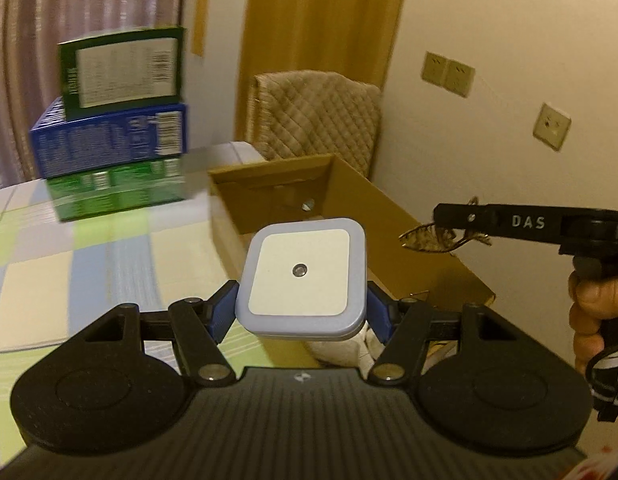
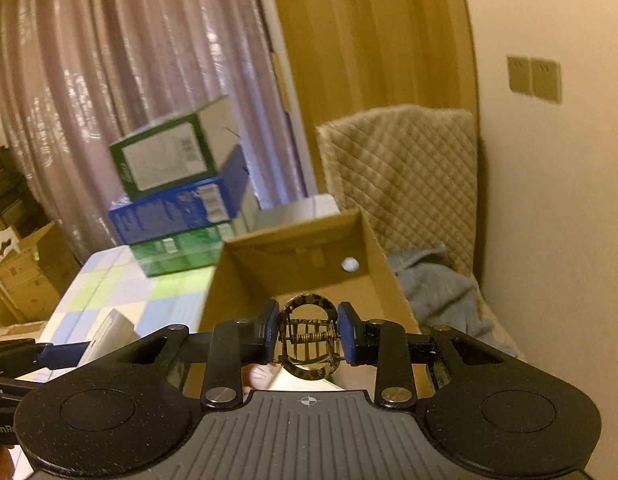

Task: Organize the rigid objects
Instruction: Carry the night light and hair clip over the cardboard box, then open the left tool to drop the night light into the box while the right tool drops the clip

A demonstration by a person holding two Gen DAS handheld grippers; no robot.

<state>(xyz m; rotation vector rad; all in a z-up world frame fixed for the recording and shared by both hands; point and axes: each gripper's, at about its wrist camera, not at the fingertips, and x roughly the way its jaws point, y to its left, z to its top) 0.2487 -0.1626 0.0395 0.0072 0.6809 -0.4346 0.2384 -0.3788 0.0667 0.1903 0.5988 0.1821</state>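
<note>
My left gripper (image 1: 301, 314) is shut on a square white night light (image 1: 303, 278) with a pale blue rim, held above the near left edge of an open cardboard box (image 1: 349, 188). My right gripper (image 2: 308, 338) is shut on a tortoiseshell hair claw clip (image 2: 308, 336), held over the near end of the same cardboard box (image 2: 301, 252). In the left wrist view the right gripper (image 1: 437, 234) reaches in from the right with the clip (image 1: 433, 238) over the box's right wall. The night light (image 2: 109, 336) and the left gripper's blue finger (image 2: 65, 354) show at the lower left of the right wrist view.
Three stacked cartons (image 1: 113, 132), green on blue on green, stand on the checked tablecloth (image 1: 69, 264) left of the box. A quilted chair back (image 1: 317, 116) rises behind it, with grey cloth (image 2: 441, 292) on the seat. Something small and white (image 2: 350, 265) shows low on the box's far end. A hand (image 1: 593, 312) grips the right tool.
</note>
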